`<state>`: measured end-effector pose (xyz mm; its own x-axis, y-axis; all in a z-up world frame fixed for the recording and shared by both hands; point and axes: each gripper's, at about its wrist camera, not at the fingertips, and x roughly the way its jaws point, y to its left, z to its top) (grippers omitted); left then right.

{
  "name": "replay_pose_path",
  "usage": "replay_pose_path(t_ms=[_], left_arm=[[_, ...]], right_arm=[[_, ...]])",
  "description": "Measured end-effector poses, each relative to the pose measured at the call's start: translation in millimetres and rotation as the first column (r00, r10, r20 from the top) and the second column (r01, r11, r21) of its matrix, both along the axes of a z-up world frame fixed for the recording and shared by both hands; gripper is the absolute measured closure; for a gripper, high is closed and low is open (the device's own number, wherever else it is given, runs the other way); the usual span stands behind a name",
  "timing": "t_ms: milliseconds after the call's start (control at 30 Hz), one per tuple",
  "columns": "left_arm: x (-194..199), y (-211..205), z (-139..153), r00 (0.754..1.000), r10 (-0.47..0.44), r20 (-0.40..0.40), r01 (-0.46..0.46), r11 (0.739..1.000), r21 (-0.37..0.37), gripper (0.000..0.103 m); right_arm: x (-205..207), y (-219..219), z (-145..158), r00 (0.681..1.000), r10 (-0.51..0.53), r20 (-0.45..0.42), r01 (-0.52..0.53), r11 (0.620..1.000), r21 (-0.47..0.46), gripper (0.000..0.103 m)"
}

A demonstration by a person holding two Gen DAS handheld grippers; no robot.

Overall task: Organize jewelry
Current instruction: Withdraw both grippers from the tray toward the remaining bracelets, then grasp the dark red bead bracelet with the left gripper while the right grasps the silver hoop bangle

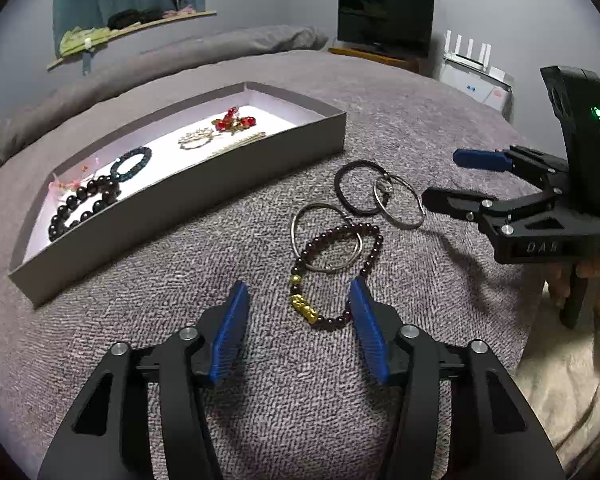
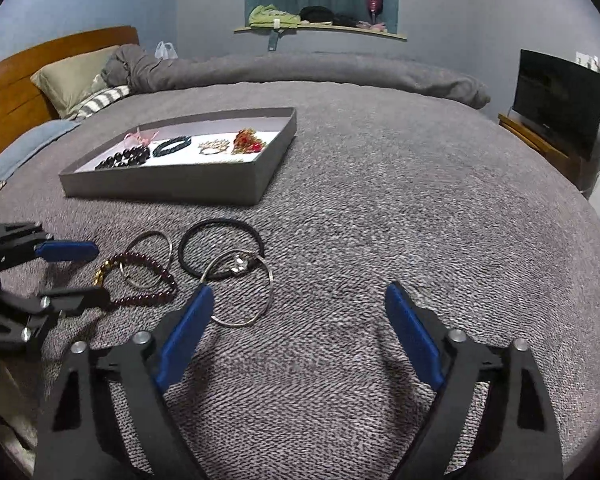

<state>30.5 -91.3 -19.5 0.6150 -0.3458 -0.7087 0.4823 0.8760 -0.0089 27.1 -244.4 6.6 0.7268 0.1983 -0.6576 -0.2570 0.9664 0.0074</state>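
Grey tray [image 1: 204, 196] holding roughly five pieces; beaded bracelet [image 1: 336, 272], three rings, black hair tie [image 2: 220, 248] still waiting on bedspread. Left gripper [image 1: 300, 300] half-open, straddling bracelet, not gripping yet; right gripper [image 2: 300, 300] hanging wide, empty.

The bed cover [image 1: 260, 360] is seen as rough woven cloth, matt grey. The tray [image 1: 188, 196] looks like matt grey cardboard with a smooth white inside. The 2 thin rings [image 1: 400, 204] are shiny metal. The bead bracelet [image 1: 332, 276] is glossy, dark red, with gold-coloured beads. The headboard [image 2: 16, 92] is smooth wood.
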Motion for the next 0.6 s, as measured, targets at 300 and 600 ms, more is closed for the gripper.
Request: replay_pose_path(t_ms=[300,600], left_arm=[[2,-1,-5,1.0,0.014,0.027,-0.015,0.998,0.059,0.073],[-2,-12,-7,0.996,-0.026,0.081,0.014,0.989,0.145,0.093]], right_arm=[[-1,12,-5,0.997,0.064,-0.035,-0.064,0.998,0.009,0.033],[5,26,-12,0.993,0.107,-0.053,-0.109,0.994,-0.025,0.04]])
